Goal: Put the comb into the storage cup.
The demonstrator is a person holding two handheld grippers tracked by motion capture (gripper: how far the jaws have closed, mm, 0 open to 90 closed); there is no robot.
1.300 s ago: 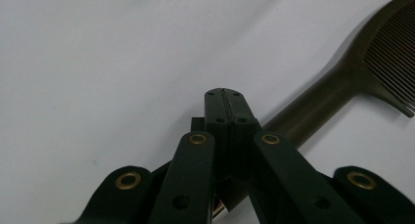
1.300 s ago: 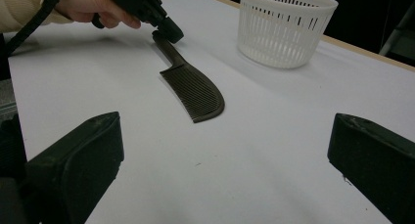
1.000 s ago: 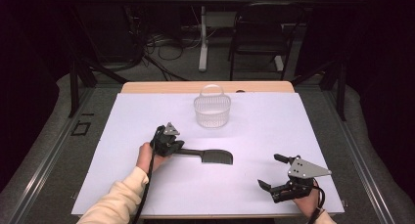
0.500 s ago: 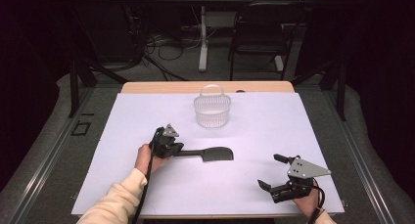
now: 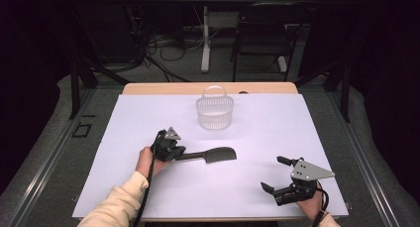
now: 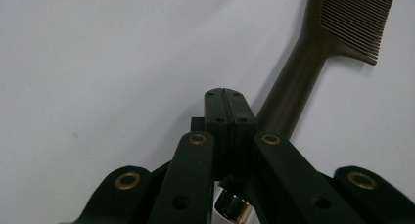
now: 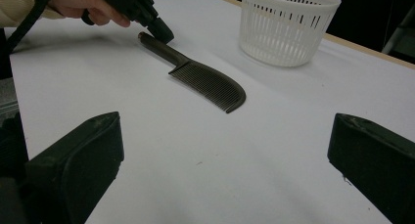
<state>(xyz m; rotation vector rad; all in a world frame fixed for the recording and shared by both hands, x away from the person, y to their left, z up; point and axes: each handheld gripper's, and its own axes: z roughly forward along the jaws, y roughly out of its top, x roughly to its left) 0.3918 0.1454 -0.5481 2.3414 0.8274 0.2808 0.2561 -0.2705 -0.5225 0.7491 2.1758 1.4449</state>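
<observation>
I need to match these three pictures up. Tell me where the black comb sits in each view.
High view: the comb lies at table centre, handle toward the left claw.
Left gripper view: the comb runs up to the top right corner, beside the shut claw's tips.
Right gripper view: the comb lies upper centre, left of the white basket.
Shared landmark: the left claw at the comb's handle end.

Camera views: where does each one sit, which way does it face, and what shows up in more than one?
High view: above the near side of the table, looking forward and down; both forearms, left gripper and right gripper.
Left gripper view: on the left gripper, looking along its closed jaws at the comb handle beside them.
Right gripper view: on the right gripper, low, looking between wide jaws at the comb, basket and the left hand.
Shared: the comb in all three; the basket in two.
</observation>
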